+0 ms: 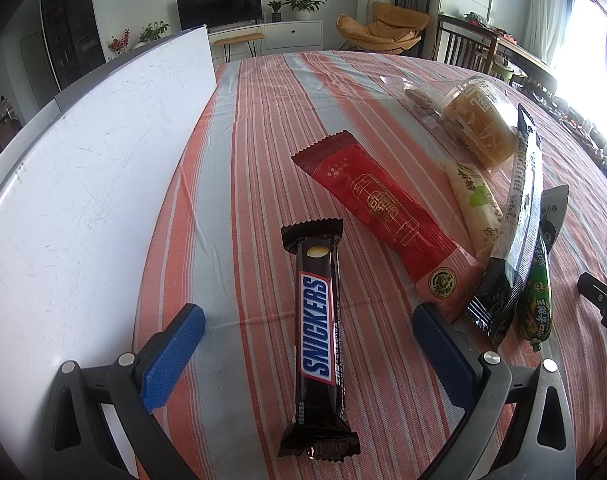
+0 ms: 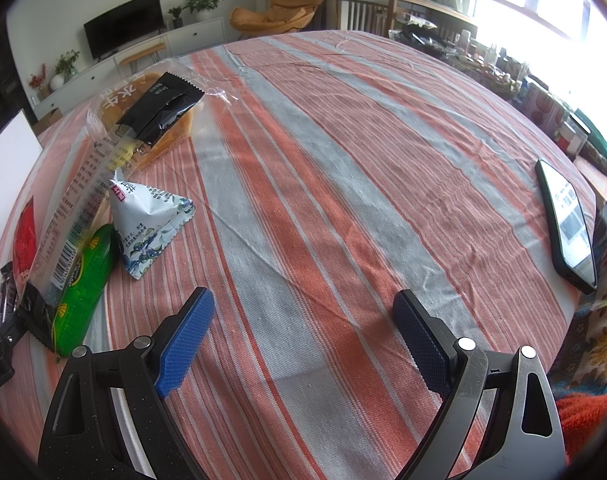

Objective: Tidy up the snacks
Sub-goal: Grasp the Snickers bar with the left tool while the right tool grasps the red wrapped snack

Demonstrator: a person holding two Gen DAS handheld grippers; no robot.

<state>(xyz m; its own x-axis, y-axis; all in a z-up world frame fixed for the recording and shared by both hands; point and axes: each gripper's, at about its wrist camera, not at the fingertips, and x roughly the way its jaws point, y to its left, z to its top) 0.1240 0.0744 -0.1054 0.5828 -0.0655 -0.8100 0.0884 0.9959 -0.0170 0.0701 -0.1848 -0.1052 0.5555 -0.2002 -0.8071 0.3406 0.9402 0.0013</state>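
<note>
A: While my left gripper (image 1: 307,340) hovers low over the striped tablecloth (image 1: 263,120), its two blue pads stand wide apart, one on each side of the Snickers bar (image 1: 317,340). Neither pad touches the wrapper. The bar lies flat between them, lengthwise along my fingers.

B: And what lies beyond the bar?

A: Just to its right, the red packet (image 1: 387,216) lies at an angle, its pale end near my right-hand pad. Further right come the cream packet (image 1: 477,204), the long black-ended packet (image 1: 511,236) and the green sausage (image 1: 537,304), side by side and partly overlapping. Behind them sits the bagged bread (image 1: 477,124). A white board (image 1: 83,184) stands along the cloth's left edge.

B: What of your other hand?

A: My right gripper (image 2: 303,336) is also spread open and grips nothing; only bare cloth shows between its pads. The snacks lie to its left: a white triangular pouch (image 2: 151,220) with a blue flower print, the green sausage touching the pouch's near corner, and the long packet leaning across both towards the bread. The red packet shows at the far left edge.

B: Anything on the right?

A: A phone (image 2: 569,224) lies near the cloth's right edge, well apart from the snacks, screen lit.
</note>
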